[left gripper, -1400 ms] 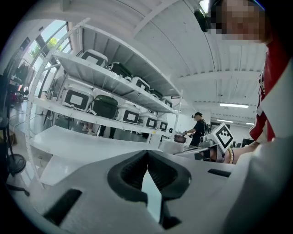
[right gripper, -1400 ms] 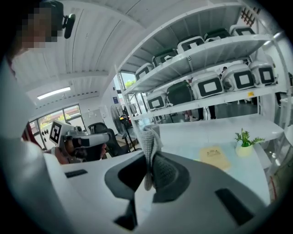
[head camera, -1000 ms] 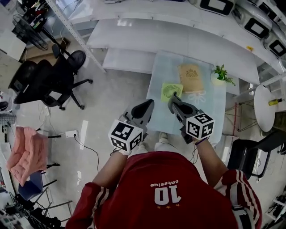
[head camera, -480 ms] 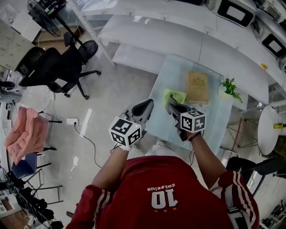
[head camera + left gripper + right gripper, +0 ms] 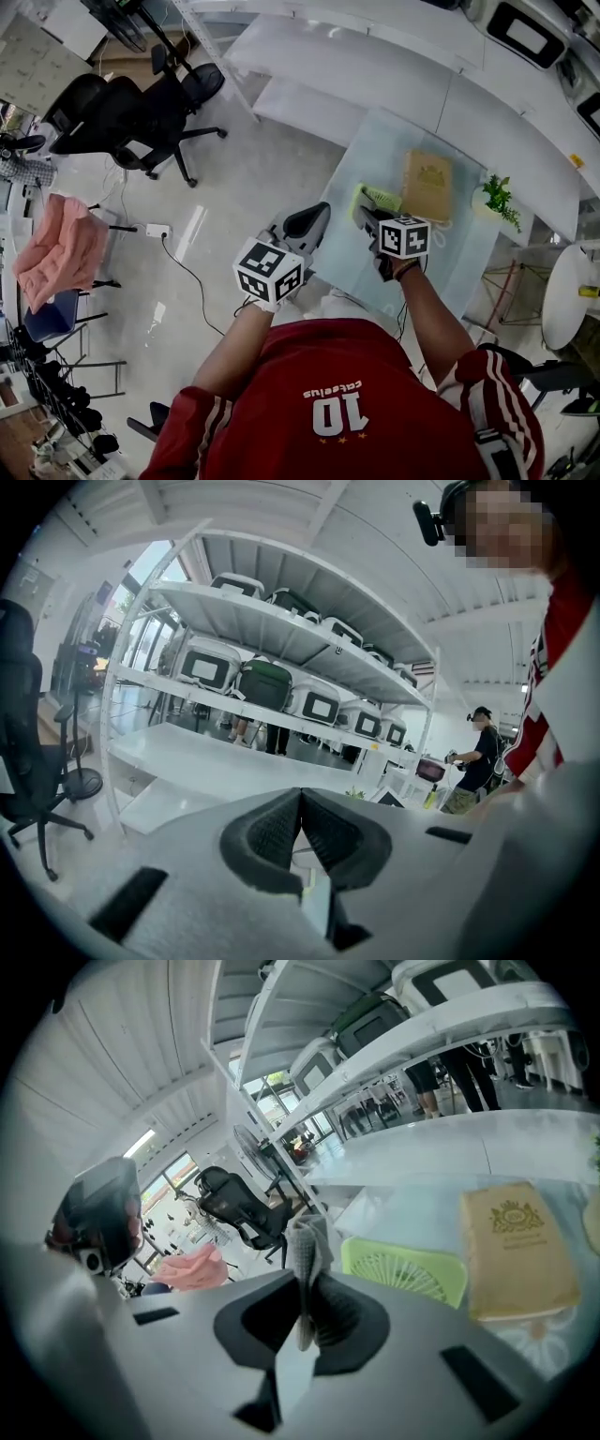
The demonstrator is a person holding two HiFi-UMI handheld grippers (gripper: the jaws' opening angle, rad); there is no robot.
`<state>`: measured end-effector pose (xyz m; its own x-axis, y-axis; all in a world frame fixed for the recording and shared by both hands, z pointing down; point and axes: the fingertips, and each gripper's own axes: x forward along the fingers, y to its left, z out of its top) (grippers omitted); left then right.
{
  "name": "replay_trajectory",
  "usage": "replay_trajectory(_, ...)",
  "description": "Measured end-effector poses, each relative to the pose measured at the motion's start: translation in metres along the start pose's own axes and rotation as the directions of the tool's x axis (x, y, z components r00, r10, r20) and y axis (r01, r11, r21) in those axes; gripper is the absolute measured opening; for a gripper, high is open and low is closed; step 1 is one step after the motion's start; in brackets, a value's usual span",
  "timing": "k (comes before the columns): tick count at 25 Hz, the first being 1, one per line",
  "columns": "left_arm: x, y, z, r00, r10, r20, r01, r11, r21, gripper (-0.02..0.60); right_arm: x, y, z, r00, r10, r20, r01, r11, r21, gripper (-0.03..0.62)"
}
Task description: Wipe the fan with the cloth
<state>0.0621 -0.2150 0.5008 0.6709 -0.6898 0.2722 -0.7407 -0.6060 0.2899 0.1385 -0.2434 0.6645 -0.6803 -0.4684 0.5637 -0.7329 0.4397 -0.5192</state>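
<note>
Pinching 1 grey cloth (image 5: 306, 1239) in my right gripper (image 5: 305, 1290) by 1 green fan (image 5: 405, 1270) near the table (image 5: 373, 155)'s left edge; left gripper (image 5: 300, 825) closed, empty. Best: light, even strokes.

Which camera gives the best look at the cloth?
The right gripper view: the grey cloth stands pinched in the right gripper. In the head view I can't make it out; the left gripper view doesn't show it.

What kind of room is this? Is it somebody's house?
Probably not a house. It looks like a lab or workshop. Tall white shelves hold rows of equipment cases, and black office chairs stand nearby.
</note>
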Motion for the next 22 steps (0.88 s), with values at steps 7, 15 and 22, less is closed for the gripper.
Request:
replay_trajectory(7, -0.006, 0.016, -0.009, 0.998, 0.05, -0.025, -0.051, 0.999, -0.016, 0.0, 0.035, -0.013, -0.002, 0.999, -0.016, -0.041, 0.015, 1.0, -0.02, 0.02)
replay_trajectory(15, -0.002, 0.025, -0.008, 0.997, 0.066, -0.027, -0.067, 0.997, -0.026, 0.0, 0.045, -0.023, 0.0, 0.999, -0.031, -0.03, 0.031, 0.999, 0.023, 0.02)
replay_trajectory(22, 0.0, 0.024, -0.009, 0.997, 0.062, -0.036, -0.063, 0.998, -0.021, 0.0, 0.039, -0.031, 0.003, 0.999, -0.048, -0.008, 0.048, 0.998, 0.035, 0.02)
